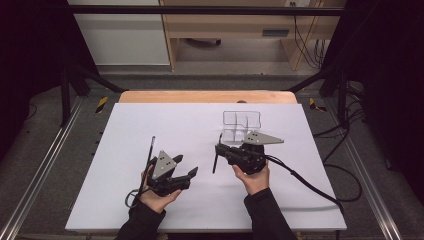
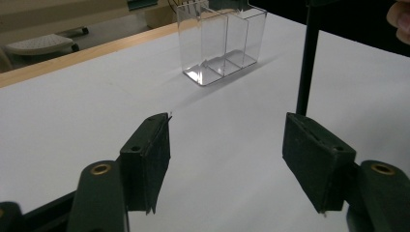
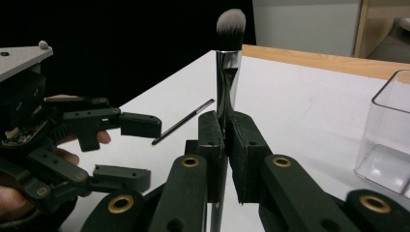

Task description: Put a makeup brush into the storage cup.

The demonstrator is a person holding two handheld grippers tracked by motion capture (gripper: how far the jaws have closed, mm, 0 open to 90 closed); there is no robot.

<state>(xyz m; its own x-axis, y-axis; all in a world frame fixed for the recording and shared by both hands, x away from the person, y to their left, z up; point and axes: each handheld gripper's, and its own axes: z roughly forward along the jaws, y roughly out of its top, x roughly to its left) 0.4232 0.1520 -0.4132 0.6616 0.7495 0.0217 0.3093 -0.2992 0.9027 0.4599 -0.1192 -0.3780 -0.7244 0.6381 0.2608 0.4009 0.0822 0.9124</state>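
Note:
My right gripper (image 1: pixel 219 149) is shut on a makeup brush (image 3: pixel 227 67) and holds it upright, grey bristles up and silver ferrule just above the pads. Its black handle (image 1: pixel 215 164) hangs below the jaws, over the white table (image 1: pixel 150 120). In the left gripper view that handle (image 2: pixel 306 63) stands at the right. My left gripper (image 1: pixel 186 166) is a short way to the left, open with nothing between its fingers (image 2: pixel 150 150). In the right gripper view the left gripper (image 3: pixel 133 151) is at the left, jaws spread.
A clear plastic organizer (image 1: pixel 241 125) with several compartments stands just behind the right gripper, also in the left gripper view (image 2: pixel 220 41). A thin black pencil-like stick (image 1: pixel 150 152) lies on the white surface beside the left hand. Cables trail off the table's right side.

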